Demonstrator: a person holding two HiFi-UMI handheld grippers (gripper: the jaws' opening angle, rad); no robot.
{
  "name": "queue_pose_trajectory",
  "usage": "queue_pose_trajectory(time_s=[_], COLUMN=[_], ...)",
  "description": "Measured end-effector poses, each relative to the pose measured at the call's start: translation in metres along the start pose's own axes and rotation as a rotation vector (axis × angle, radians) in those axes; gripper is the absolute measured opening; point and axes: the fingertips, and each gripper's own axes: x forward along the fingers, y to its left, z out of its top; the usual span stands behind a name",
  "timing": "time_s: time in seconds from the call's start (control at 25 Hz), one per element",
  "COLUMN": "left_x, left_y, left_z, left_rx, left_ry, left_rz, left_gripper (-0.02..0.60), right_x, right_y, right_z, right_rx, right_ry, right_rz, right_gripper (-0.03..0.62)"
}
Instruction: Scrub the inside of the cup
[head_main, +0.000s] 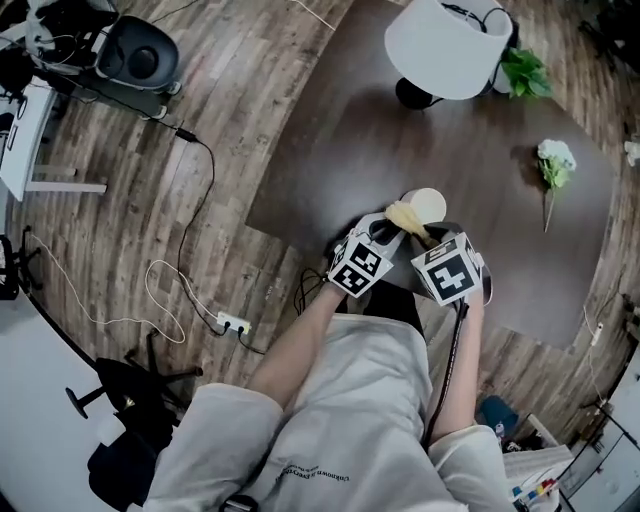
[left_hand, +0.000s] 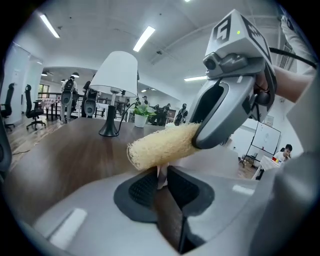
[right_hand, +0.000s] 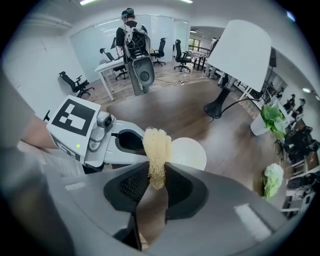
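A white cup (head_main: 430, 204) is held over the brown table (head_main: 330, 150), just beyond both grippers. My left gripper (head_main: 392, 228) is shut on a thin white edge (left_hand: 161, 176) that looks like the cup's wall or handle. My right gripper (head_main: 425, 238) is shut on a yellow loofah scrubber (right_hand: 157, 150). The scrubber (head_main: 408, 217) pokes out at the cup's near left rim. From the left gripper view it crosses just above the jaws (left_hand: 162, 145), and most of the cup is hidden there. The cup (right_hand: 190, 154) shows as a white disc behind the scrubber. I cannot tell whether the scrubber reaches inside.
A white lamp (head_main: 445, 45) and a potted plant (head_main: 525, 72) stand at the table's far side. A white flower (head_main: 553, 160) lies to the right. On the wooden floor to the left are a cable with a power strip (head_main: 232, 322) and an office chair (head_main: 140, 55).
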Motion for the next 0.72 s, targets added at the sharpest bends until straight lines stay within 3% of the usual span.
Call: queue_pose_trajectory(time_s=[0.32, 0.72], left_x=[-0.001, -0.001], left_y=[0.005, 0.007], left_z=[0.000, 0.000], left_rx=[-0.025, 0.016], left_ry=[0.005, 0.017], left_rz=[0.017, 0.019], left_gripper=[0.061, 0.061], right_x=[-0.004, -0.005], right_y=[-0.003, -0.006], right_z=[-0.027, -0.050], right_rx=[0.073, 0.133], right_ry=[0.002, 0.022], right_rz=[0.008, -0.001], right_gripper=[0.117, 0.115])
